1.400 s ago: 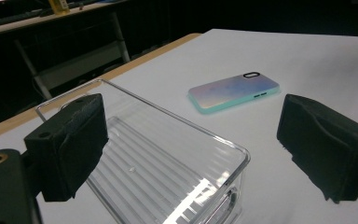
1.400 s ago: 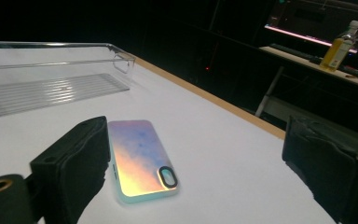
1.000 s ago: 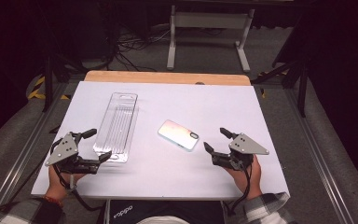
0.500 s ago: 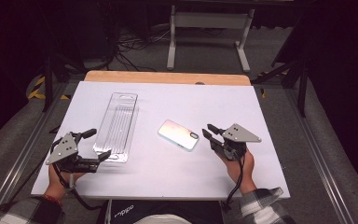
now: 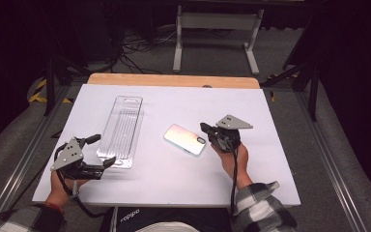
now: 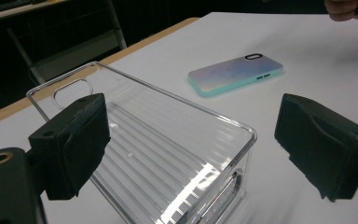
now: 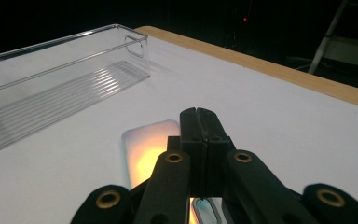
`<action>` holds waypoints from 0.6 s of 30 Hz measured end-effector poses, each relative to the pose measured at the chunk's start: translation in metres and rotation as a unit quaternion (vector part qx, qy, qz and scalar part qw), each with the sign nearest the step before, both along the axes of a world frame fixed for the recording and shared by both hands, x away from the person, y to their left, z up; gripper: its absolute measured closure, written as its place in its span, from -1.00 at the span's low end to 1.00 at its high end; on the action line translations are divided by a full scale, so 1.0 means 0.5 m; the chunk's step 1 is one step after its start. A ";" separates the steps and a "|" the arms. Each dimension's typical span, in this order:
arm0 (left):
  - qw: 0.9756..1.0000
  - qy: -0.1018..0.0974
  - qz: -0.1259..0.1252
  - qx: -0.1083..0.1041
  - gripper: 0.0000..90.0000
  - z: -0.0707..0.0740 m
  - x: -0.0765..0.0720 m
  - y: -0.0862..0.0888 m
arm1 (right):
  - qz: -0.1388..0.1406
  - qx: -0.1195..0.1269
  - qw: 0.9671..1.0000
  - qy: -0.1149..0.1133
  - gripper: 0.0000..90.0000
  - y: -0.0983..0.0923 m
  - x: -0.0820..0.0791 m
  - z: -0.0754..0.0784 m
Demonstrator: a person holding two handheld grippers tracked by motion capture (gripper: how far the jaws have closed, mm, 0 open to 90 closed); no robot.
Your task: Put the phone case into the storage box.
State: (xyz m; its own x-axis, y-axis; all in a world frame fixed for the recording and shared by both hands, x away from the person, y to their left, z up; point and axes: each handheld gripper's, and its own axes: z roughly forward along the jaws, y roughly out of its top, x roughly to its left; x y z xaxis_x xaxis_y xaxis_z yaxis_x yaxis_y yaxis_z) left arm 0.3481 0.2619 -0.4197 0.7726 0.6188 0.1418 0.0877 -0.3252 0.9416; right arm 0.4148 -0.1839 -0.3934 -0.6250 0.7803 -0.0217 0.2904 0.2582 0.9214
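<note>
A white table (image 5: 174, 183) is seen from above, with a person's forearms in plaid sleeves entering from the near edge. Each hand holds a black two-jaw gripper.

A phone case (image 5: 185, 138) with a pastel, iridescent back lies flat near the middle of the table, its camera cut-out at its right end. The right gripper (image 5: 206, 128) sits just right of the case, jaws pointing left at that camera end. Its jaws have just been closing and now meet, pad against pad, with nothing between them. In the right gripper view the closed tips (image 7: 198, 114) hang above the case (image 7: 149, 149), which glows pink and yellow under them; whether the tips touch the case cannot be told.

A long clear plastic bin (image 5: 121, 130) with a ribbed floor lies left of the case, well apart from it, running from near to far. The left gripper (image 5: 103, 151) rests at the bin's near end, jaws wide apart and holding nothing. In the left gripper view the two pads stand on either side of the bin's near corner (image 6: 177, 154), clear of its walls, and the case (image 6: 235, 73) lies beyond on the bare table.
</note>
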 end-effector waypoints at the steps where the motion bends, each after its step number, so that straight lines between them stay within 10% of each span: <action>1: 1.000 0.000 -0.002 0.002 -0.76 0.000 0.000 0.001 | 0.000 0.001 1.000 0.007 1.00 0.004 0.007 -0.002; 18: 1.000 0.003 -0.006 0.011 -0.76 -0.003 -0.002 0.002 | -0.013 -0.035 0.992 0.123 1.00 0.091 0.143 -0.046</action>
State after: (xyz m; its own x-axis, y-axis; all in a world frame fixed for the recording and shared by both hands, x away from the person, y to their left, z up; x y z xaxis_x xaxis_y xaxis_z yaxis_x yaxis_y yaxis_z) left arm 0.3472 0.2629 -0.4214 0.7815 0.6055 0.1504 0.0899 -0.3478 0.9332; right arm 0.4865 -0.1383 -0.4162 -0.5973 0.7985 0.0745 0.5119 0.3081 0.8019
